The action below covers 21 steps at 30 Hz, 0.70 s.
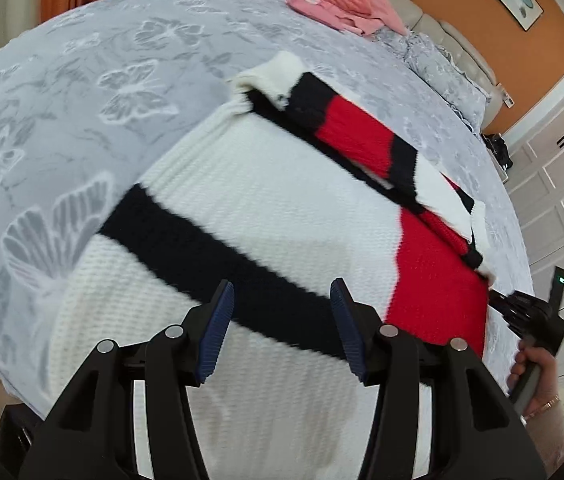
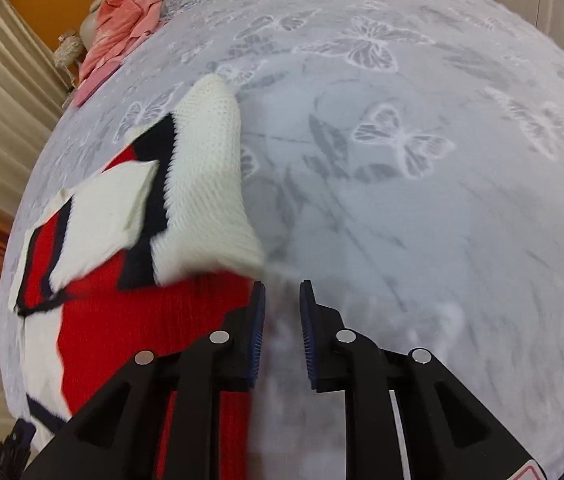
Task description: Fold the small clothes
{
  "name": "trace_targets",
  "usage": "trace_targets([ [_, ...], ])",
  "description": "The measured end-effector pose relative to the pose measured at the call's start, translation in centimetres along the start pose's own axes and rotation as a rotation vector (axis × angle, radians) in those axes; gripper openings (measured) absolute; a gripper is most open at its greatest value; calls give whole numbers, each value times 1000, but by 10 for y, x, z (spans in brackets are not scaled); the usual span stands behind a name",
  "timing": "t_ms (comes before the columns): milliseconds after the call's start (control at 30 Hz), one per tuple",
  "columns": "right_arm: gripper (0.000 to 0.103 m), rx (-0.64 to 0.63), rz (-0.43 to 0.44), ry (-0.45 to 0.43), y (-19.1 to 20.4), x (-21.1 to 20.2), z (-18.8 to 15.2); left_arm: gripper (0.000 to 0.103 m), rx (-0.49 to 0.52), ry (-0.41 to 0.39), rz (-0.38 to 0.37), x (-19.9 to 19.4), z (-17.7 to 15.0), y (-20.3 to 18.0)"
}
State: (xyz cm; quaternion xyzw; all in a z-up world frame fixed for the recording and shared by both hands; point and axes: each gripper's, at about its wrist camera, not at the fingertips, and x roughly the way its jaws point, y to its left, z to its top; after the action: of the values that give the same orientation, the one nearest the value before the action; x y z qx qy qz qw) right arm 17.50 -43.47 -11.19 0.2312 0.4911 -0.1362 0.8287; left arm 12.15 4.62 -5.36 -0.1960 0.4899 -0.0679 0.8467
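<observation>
A knitted sweater (image 1: 266,216) in white, black and red lies flat on the bed, with both sleeves folded in over its body. My left gripper (image 1: 282,300) is open and empty, hovering over the sweater's black stripe and white hem area. My right gripper (image 2: 282,300) is open with a narrow gap and empty, at the edge of the sweater's red part (image 2: 142,320), beside a folded white sleeve cuff (image 2: 206,184). The right gripper also shows in the left wrist view (image 1: 521,308) at the sweater's red corner.
The bed has a grey bedspread with a butterfly pattern (image 2: 421,160). A pink garment (image 1: 337,0) lies near the headboard, next to a grey pillow (image 1: 441,64). White cabinet doors (image 1: 561,200) stand past the bed's right side.
</observation>
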Motion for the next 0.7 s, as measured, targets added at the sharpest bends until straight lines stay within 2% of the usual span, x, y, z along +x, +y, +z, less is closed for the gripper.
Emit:
trace_targets([
  [67, 33, 10, 60, -23, 0, -31, -19, 49, -4, -1, 5, -5, 0, 11],
  [100, 47, 12, 76, -25, 0, -46, -34, 49, -9, -3, 10, -11, 0, 18],
  [133, 55, 13, 82, -25, 1, -58, -49, 49, -21, -6, 16, -17, 0, 27],
  [200, 57, 11, 119, 24, 1, -79, -89, 59, -56, -5, 12, -29, -1, 44],
  [300, 57, 17, 161, 148, 0, -94, -148, 67, -127, 6, -9, -48, -8, 79],
  [367, 57, 32, 186, 226, 2, -99, -181, 71, -155, 33, 8, -55, -15, 97],
  [467, 57, 15, 176, 272, 12, -97, -210, 76, -198, 102, -11, -54, -27, 115],
  [533, 58, 9, 177, 326, 22, -87, -222, 78, -266, 178, -32, -44, -38, 126],
  [600, 58, -20, 160, 339, 34, -79, -228, 78, -341, 224, -72, -36, -46, 134],
  [700, 59, -36, 157, 346, 45, -70, -225, 80, -349, 217, -93, -37, -50, 133],
])
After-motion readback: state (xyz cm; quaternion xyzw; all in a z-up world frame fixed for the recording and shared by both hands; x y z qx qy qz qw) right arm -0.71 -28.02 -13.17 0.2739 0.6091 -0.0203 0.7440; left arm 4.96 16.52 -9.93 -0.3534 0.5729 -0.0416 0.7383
